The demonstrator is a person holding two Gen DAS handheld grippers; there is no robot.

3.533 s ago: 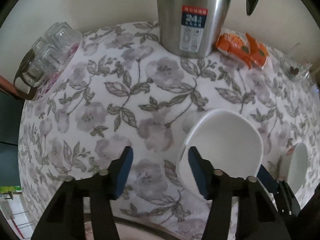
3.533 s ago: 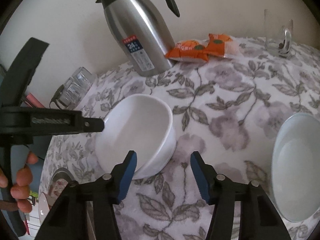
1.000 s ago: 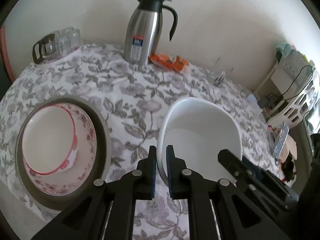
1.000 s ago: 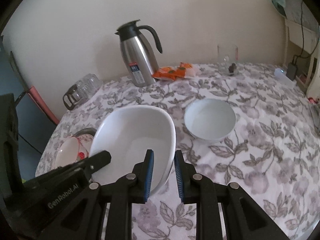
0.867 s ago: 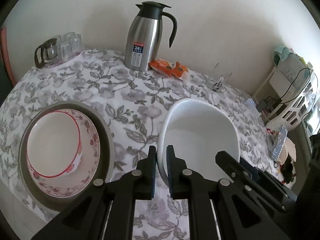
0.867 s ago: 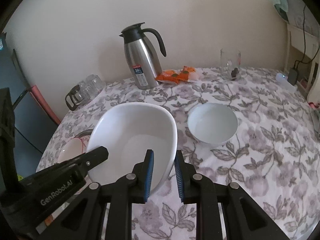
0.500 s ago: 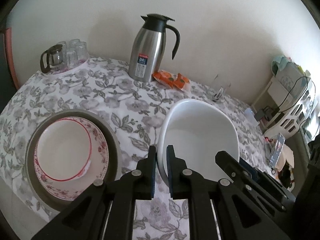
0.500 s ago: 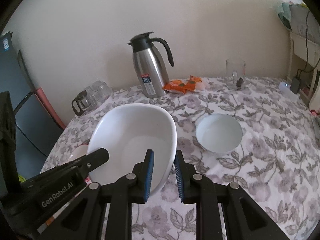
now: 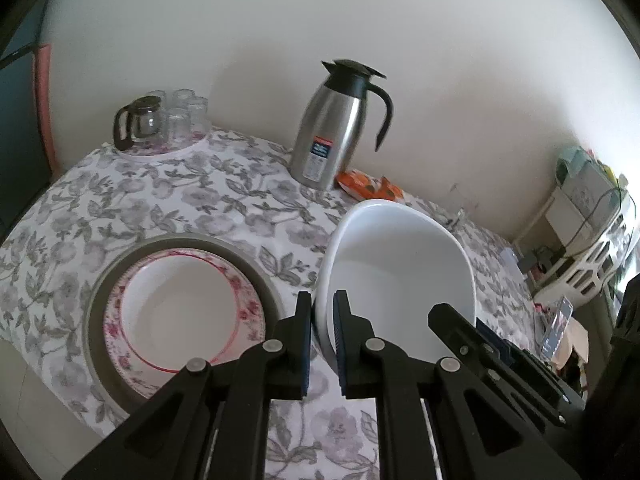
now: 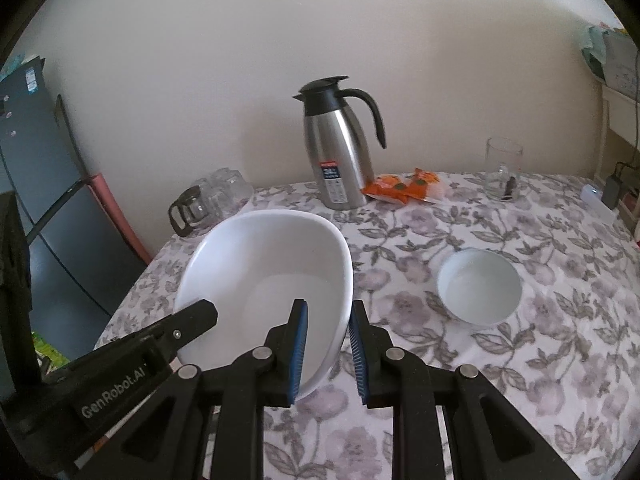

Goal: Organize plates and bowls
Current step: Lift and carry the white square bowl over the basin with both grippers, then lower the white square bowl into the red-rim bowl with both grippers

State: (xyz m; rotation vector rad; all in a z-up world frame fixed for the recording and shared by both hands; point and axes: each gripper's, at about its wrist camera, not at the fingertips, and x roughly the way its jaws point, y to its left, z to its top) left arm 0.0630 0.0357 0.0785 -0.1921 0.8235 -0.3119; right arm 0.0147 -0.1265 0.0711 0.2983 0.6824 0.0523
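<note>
Both grippers hold a large white bowl [image 9: 396,268] [image 10: 272,268] in the air above the table. My left gripper [image 9: 323,336] is shut on its left rim, and my right gripper [image 10: 326,350] is shut on its right rim. To the left, a red-rimmed bowl [image 9: 180,308] sits on a floral plate [image 9: 252,320], which lies on a grey plate [image 9: 98,320]. A small white bowl [image 10: 480,288] rests on the tablecloth to the right.
A steel thermos jug [image 9: 334,132] [image 10: 338,152] stands at the back by orange snack packets [image 10: 404,188]. A glass pot with cups [image 9: 160,124] sits back left, a glass mug [image 10: 502,170] back right. White shelves [image 9: 592,248] stand beyond the table.
Both grippers have risen with the large white bowl and drawn back, so the table looks farther below. Their grip on the rim is unchanged.
</note>
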